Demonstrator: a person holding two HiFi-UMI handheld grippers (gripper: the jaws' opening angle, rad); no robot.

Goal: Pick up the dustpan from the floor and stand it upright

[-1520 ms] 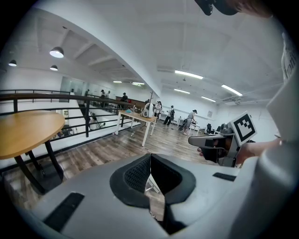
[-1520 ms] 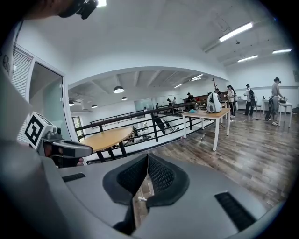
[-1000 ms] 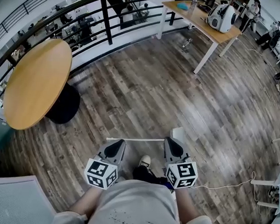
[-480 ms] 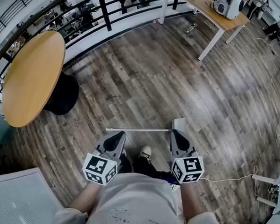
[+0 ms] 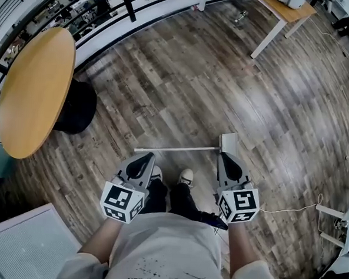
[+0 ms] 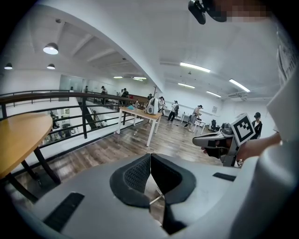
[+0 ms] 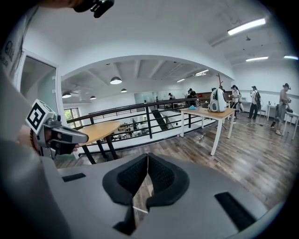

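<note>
While the person stands on the wood floor [image 5: 183, 89] looking down, both forearms reach forward from the waist, roughly parallel and about a body's width apart. Each hand holds a tool that slants forward and down, with its marker cube nearest the body.

The left tongs [image 5: 141, 163] are clenched: their black pads meet along one line with nothing between them. The right tongs [image 5: 227, 166] are clenched too (only a thin seam shows between the pads), and they are also empty. Each gripper view catches the other tool held out to the side at about the same height, with a hand wrapped round its grip.

The dustpan [image 5: 228, 143] lies flat on the floor just ahead of the person's shoes [image 5: 186, 177]. Its long white handle [image 5: 177, 148] runs crosswise, from a point ahead of the left tongs over to the pan. In the head view the pan sits right past the tip of the right tongs. Whether that tip touches it I cannot tell; the gripper views suggest both tools are held above the floor.

A round wooden table [image 5: 33, 92] stands well off to the left by the black railing [image 5: 111, 14]. A thin cable [image 5: 288, 211] trails across the floor at the right.
</note>
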